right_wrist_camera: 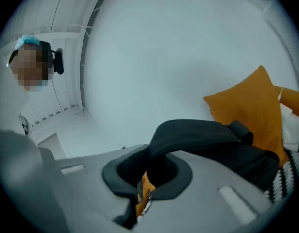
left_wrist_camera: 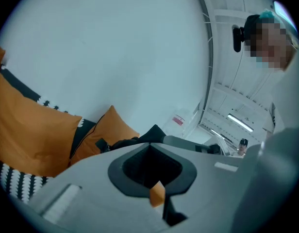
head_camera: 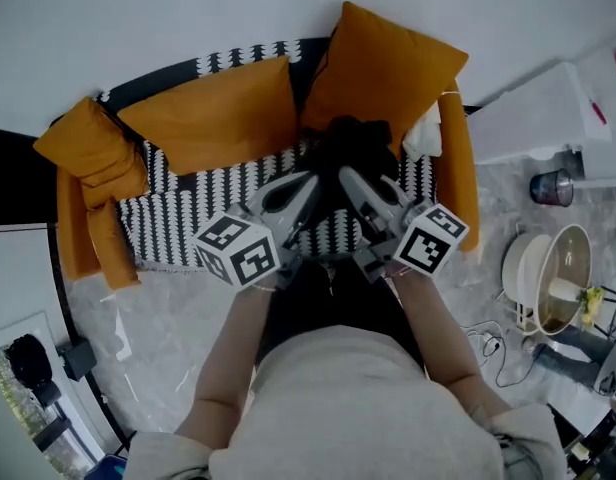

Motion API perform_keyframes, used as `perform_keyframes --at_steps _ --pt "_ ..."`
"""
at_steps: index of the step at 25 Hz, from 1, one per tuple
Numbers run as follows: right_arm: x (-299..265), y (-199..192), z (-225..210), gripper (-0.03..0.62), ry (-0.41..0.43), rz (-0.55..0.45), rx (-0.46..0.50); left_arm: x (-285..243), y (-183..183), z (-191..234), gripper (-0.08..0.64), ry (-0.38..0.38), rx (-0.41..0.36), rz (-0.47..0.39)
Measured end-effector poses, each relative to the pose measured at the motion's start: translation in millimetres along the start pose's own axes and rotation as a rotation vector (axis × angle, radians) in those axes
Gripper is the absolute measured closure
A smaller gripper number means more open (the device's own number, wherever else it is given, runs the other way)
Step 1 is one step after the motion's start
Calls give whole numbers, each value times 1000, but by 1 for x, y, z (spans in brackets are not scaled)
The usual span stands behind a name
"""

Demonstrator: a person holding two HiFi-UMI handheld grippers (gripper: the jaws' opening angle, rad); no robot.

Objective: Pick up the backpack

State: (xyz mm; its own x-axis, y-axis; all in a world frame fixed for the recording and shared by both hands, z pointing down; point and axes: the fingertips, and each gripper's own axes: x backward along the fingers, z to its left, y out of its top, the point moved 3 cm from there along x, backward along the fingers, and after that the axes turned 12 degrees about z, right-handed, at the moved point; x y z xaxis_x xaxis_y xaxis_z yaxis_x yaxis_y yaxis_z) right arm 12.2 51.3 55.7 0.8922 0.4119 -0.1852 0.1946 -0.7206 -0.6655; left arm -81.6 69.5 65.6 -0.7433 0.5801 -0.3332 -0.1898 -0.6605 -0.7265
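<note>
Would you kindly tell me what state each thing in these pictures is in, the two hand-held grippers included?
left hand-held gripper: shut on black fabric of the backpack.
right hand-held gripper: shut on a black backpack strap.
backpack: held by both, in front of the cushions; whether it is clear of the seat cannot be told.
orange cushions: propped upright behind it.

Home-style living rm: sofa [head_camera: 153, 80] w/ orange cushions [head_camera: 213, 113] & b/w throw [head_camera: 178, 208] by white wall [head_camera: 138, 18]; pot [head_camera: 563, 273], cables [head_camera: 493, 353] on floor [head_camera: 158, 318].
</note>
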Motion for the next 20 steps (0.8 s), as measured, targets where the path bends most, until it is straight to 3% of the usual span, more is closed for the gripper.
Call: perform_keyframes --at_steps 6,20 --pt "15 25 23 583 5 -96 -15 12 30 -21 552 -19 -67 -53" --pt "13 76 98 583 106 -163 131 43 79 -53 552 -36 -156 -196"
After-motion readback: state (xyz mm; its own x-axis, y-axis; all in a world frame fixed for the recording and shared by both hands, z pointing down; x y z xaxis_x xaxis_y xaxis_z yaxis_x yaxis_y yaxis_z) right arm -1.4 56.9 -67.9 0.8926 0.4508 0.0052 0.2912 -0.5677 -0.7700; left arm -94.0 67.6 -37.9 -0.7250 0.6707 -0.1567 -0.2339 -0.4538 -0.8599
